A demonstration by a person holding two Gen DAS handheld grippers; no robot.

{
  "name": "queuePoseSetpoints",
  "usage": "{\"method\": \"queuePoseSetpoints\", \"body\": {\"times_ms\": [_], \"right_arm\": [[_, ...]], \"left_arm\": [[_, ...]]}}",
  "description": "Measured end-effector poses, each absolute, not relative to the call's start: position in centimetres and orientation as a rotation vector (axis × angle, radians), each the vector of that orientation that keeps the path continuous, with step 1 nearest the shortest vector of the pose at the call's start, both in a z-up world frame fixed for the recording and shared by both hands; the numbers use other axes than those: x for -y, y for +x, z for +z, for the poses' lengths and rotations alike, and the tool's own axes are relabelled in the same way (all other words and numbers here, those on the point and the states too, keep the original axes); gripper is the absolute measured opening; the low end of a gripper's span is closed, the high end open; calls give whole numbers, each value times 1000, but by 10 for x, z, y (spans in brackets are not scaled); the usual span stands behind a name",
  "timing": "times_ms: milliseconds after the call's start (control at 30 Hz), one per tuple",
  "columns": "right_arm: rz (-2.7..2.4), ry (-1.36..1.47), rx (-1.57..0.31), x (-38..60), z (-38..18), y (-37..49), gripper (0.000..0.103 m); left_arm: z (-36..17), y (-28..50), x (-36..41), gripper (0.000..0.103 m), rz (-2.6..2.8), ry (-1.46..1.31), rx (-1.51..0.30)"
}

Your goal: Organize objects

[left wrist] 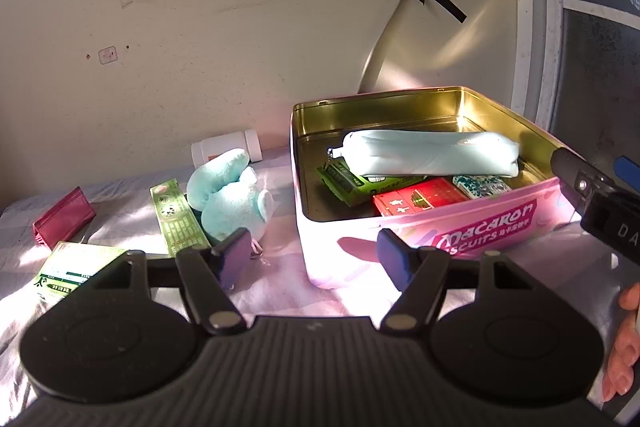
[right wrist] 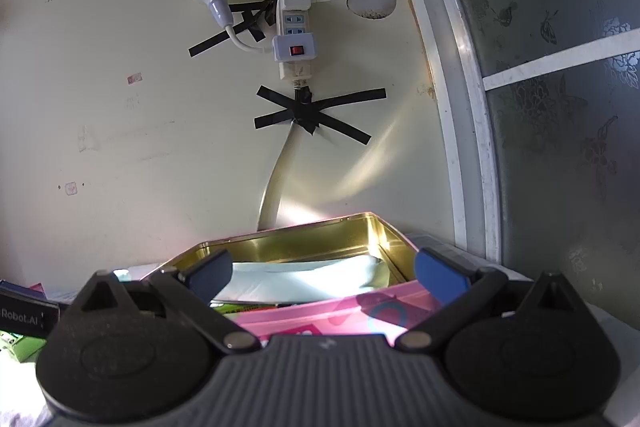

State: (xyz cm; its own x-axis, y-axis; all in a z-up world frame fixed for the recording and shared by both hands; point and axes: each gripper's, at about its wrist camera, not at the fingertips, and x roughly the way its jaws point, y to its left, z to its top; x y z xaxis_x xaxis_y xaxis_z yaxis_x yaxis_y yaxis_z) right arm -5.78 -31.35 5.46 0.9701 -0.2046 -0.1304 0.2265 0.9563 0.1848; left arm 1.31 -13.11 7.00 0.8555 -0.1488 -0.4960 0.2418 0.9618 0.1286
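Note:
An open pink "Macaron" tin [left wrist: 460,227] stands on the cloth, gold inside. In it lie a pale blue pouch [left wrist: 432,151], a green packet [left wrist: 352,183], a red box [left wrist: 416,199] and a teal patterned box [left wrist: 480,185]. My left gripper [left wrist: 314,255] is open and holds nothing, low in front of the tin's left front corner. Left of the tin are a turquoise plush [left wrist: 232,191] and a long green box [left wrist: 178,219]. My right gripper [right wrist: 326,277] is open above the tin's [right wrist: 288,319] near wall, with the pouch [right wrist: 300,279] beyond it.
A white bottle [left wrist: 226,147] lies against the wall. A red wallet [left wrist: 64,217] and a green-and-white box [left wrist: 72,267] sit at the left. A taped power strip [right wrist: 294,27] and cable hang on the wall behind the tin. A window frame [right wrist: 460,107] bounds the right side.

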Motion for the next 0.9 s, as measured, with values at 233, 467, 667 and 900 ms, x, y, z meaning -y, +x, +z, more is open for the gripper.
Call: {"method": "queuePoseSetpoints", "body": {"times_ms": [233,467,667,900], "right_arm": [[-213,204,-106,313,55,-61,101],[-209,189,-118,311,54,-60,102],[-230,167,-123,309,52,-58,102],[-252,103,-136,299,48,-53,102]], "left_arm": [[69,12,133,71,-207,192,-509],[66,11,132,71,-213,194,-517],[63,12,121,71,-213,183,-524],[59,14,96,72,-194,138,-532]]}}
